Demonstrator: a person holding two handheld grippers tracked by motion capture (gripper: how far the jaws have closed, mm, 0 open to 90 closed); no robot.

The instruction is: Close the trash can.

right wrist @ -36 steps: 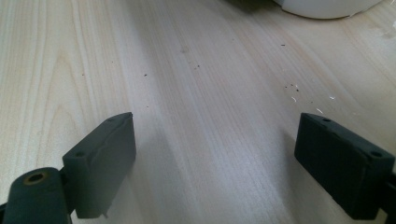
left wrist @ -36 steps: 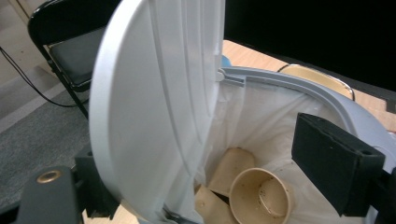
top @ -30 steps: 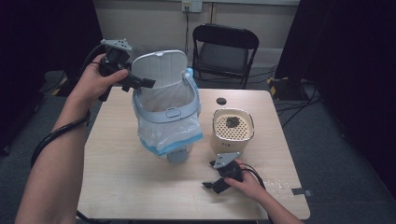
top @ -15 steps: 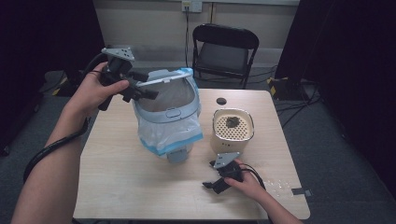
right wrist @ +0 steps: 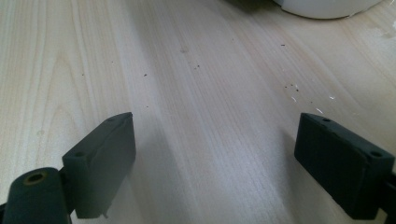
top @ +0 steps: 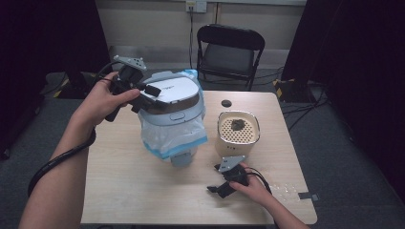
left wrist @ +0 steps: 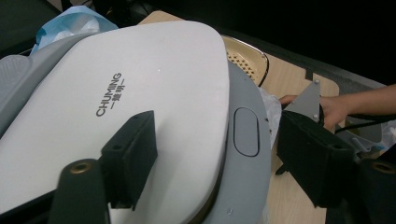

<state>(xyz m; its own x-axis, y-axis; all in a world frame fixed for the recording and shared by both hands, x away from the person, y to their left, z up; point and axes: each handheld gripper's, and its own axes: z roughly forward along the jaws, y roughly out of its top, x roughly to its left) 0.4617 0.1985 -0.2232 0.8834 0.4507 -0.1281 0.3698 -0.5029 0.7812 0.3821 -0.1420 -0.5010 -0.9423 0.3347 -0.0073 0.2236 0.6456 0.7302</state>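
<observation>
Nearest the person, at the right front of the pale wooden table (top: 119, 191), the right gripper (top: 220, 189) lies low over the bare top in the person's right hand (top: 255, 189). In the right gripper view its two black jaws stand well apart with nothing but wood grain and a few dark crumbs between them; it holds nothing.

Just beyond that hand stands a cream, round-cornered plastic basket with a perforated floor (top: 238, 132), a dark lump lying inside it.

To its left, at the middle of the table, sits the grey-and-white domed appliance lined with a clear and blue plastic bag (top: 172, 119). Its white hinged lid (top: 174, 89) is down on the body, and bag plastic hangs out below the rim.

The left gripper (top: 152, 94) reaches in from the left at the lid's left edge. Its jaws have just been closing. In the left gripper view one jaw lies over the white lid top and the other stands off past the grey rim, so whether they press on the lid I cannot tell.

Farther back a small black disc (top: 226, 103) lies on the table's far edge, and a black folding chair (top: 229, 50) stands behind.
</observation>
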